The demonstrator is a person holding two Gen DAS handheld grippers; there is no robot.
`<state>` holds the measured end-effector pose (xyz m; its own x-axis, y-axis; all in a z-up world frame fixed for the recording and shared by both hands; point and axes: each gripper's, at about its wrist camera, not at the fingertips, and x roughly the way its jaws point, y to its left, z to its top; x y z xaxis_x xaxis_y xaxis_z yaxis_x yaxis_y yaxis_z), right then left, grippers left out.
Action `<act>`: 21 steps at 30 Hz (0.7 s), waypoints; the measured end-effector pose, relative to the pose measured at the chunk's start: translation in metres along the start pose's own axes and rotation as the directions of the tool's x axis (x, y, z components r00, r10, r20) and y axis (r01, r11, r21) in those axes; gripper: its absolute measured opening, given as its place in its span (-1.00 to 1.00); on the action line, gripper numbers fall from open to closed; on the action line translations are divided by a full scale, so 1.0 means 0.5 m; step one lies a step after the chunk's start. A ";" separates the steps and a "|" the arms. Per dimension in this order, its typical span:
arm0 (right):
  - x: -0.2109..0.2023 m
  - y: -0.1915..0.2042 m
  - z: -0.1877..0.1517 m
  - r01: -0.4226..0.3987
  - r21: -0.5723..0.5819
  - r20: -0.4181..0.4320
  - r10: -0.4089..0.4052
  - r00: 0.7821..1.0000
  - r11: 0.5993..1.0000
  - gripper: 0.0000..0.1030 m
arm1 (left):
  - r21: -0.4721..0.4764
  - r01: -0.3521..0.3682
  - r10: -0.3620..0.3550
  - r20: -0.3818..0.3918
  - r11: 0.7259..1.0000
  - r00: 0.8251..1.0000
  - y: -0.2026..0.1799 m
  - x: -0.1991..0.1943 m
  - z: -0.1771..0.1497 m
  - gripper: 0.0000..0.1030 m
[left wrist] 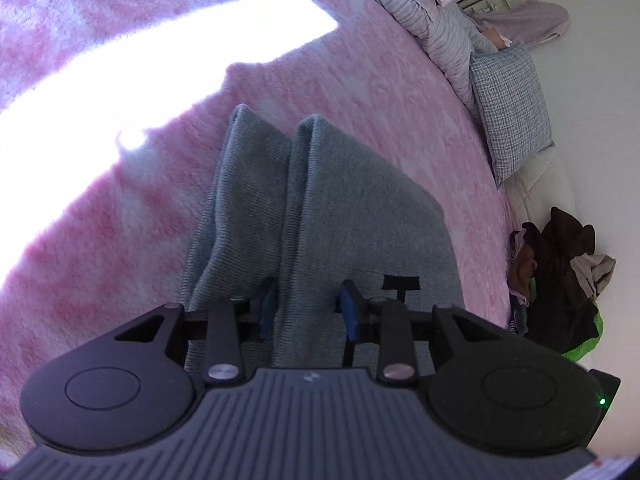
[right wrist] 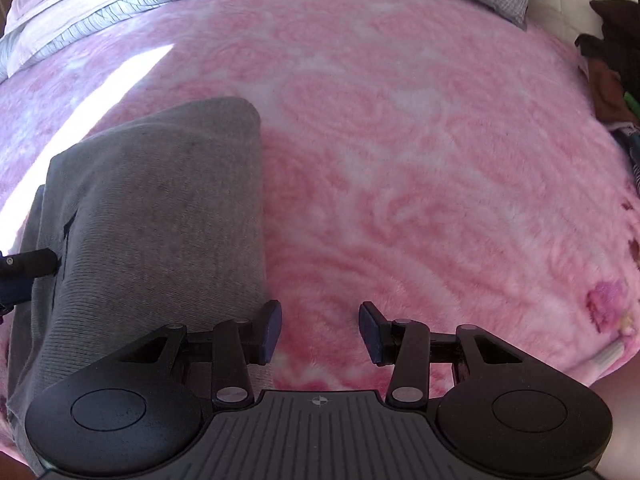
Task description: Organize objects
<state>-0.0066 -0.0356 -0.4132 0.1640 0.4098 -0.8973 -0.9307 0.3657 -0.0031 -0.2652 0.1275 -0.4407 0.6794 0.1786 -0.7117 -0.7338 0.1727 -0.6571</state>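
left gripper clamped on folded grey garment over pink blanket; right gripper released, nothing between pads.

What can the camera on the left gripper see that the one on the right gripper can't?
Only the left view shows the left gripper closed on a fold of the grey knit garment, and a pale purple garment near the wall. Only the right view shows the right gripper, open over bare blanket with nothing between its fingers. Both show the grey garment, the pink blanket, the checked pillow and the dark clothes pile.
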 end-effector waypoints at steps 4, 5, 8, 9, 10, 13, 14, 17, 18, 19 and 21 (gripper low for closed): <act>-0.010 0.011 -0.001 0.013 -0.053 0.007 -0.013 1.000 0.999 -0.20 | 0.049 -0.007 0.004 0.054 0.999 0.999 -0.015 -0.037 -0.006 -0.89; -0.014 0.019 0.001 0.026 -0.079 0.018 -0.024 1.000 0.997 -0.20 | 0.073 -0.015 0.009 0.087 0.997 0.996 -0.019 -0.056 -0.009 -0.93; -0.024 0.062 -0.002 0.091 -0.203 0.069 -0.078 0.995 0.975 -0.20 | 0.112 -0.065 0.048 0.151 0.992 0.987 -0.019 -0.102 -0.018 -0.93; -0.025 0.080 -0.006 0.117 -0.247 0.090 -0.097 0.991 0.962 -0.20 | 0.129 -0.098 0.077 0.157 0.987 0.984 -0.015 -0.109 -0.021 -0.93; -0.022 0.094 -0.011 0.141 -0.285 0.109 -0.114 0.988 0.948 -0.22 | 0.144 -0.127 0.105 0.155 0.981 0.982 -0.012 -0.108 -0.024 -0.93; -0.018 0.144 -0.026 0.208 -0.401 0.150 -0.160 0.976 0.892 -0.47 | 0.137 -0.136 0.114 0.156 0.981 0.981 0.001 -0.107 -0.031 -0.93; -0.016 0.157 -0.031 0.223 -0.434 0.158 -0.169 0.973 0.873 -0.51 | 0.139 -0.140 0.117 0.162 0.980 0.980 0.003 -0.109 -0.033 -0.93; 0.007 0.187 -0.056 0.270 -0.534 0.196 -0.193 0.961 0.802 -0.74 | 0.140 -0.165 0.140 0.169 0.976 0.976 0.008 -0.100 -0.042 -0.90; 0.019 0.191 -0.064 0.270 -0.555 0.198 -0.190 0.962 0.787 -0.92 | 0.144 -0.178 0.154 0.165 0.973 0.974 0.013 -0.092 -0.044 -0.88; 0.028 0.191 -0.067 0.253 -0.571 0.186 -0.177 0.966 0.781 -1.00 | 0.142 -0.184 0.160 0.161 0.973 0.974 0.018 -0.087 -0.045 -0.88; 0.028 0.177 -0.057 0.213 -0.563 0.157 -0.149 0.976 0.798 -1.00 | 0.138 -0.178 0.155 0.162 0.974 0.975 0.019 -0.092 -0.042 -0.88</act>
<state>-0.0960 -0.0214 -0.4385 0.3503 0.4769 -0.8062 -0.8924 -0.0915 -0.4419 -0.3036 0.1005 -0.4197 0.5491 0.3574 -0.7555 -0.8351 0.2698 -0.4794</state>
